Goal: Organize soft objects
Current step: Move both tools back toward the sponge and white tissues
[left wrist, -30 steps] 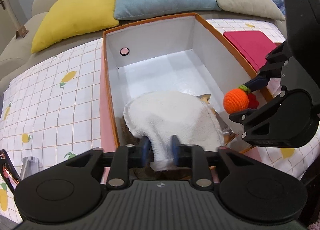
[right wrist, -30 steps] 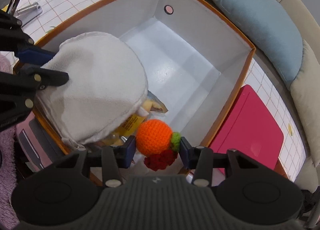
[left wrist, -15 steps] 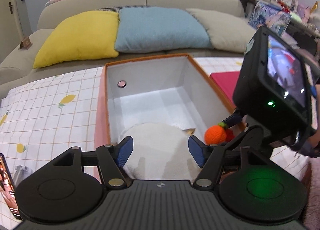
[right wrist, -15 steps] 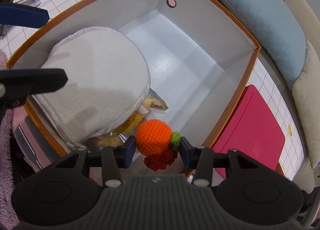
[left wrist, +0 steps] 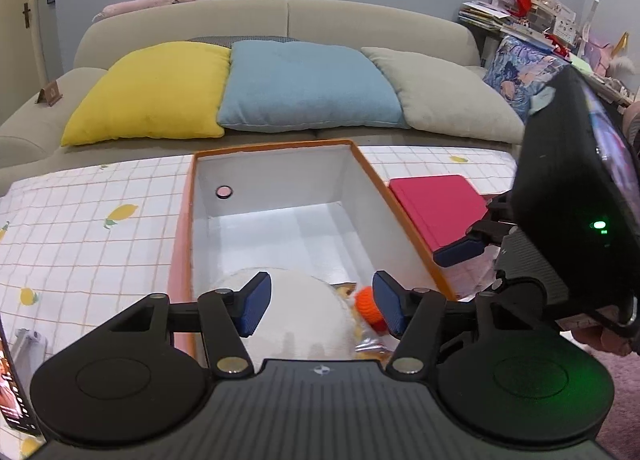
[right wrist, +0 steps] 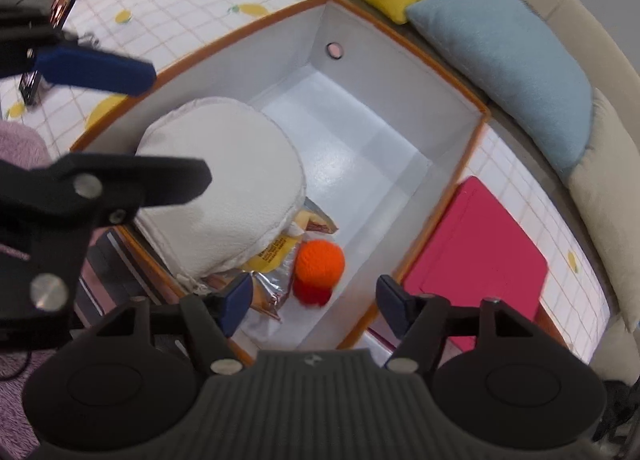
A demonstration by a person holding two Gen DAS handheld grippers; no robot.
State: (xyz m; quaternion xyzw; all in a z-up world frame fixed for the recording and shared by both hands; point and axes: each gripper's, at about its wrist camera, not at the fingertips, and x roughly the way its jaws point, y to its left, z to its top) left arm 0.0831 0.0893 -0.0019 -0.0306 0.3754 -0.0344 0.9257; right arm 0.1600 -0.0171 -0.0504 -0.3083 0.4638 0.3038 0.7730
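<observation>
White pouch [right wrist: 224, 183]: a soft, rounded cloth piece lying in the near end of the box [right wrist: 404, 107], on top of snack packets [right wrist: 276, 260].
Orange ball [right wrist: 320, 262]: crocheted, with a red knitted piece just below it; resting on the box floor beside the pouch, touching the packets.
Box: white inside, orange rim, open; its far half is bare floor; a small pink disc [left wrist: 224, 191] sits on the far wall.
Left hand-held gripper [left wrist: 320, 302]: blue pads spread, having just opened; the pouch lies below and between them, untouched by either pad.
Right hand-held gripper [right wrist: 314, 302]: pads wide apart, having just opened; the ball lies below the gap, clear of both pads.
Worktop [left wrist: 80, 227]: covered by a white grid cloth with lemon prints; the box stands on it.
Pink lid [right wrist: 476, 264]: flat on the cloth, just beside the box's right wall.
Sofa [left wrist: 280, 19]: beyond the worktop, carrying yellow [left wrist: 152, 91], blue [left wrist: 308, 87] and beige [left wrist: 444, 95] cushions in a row.
</observation>
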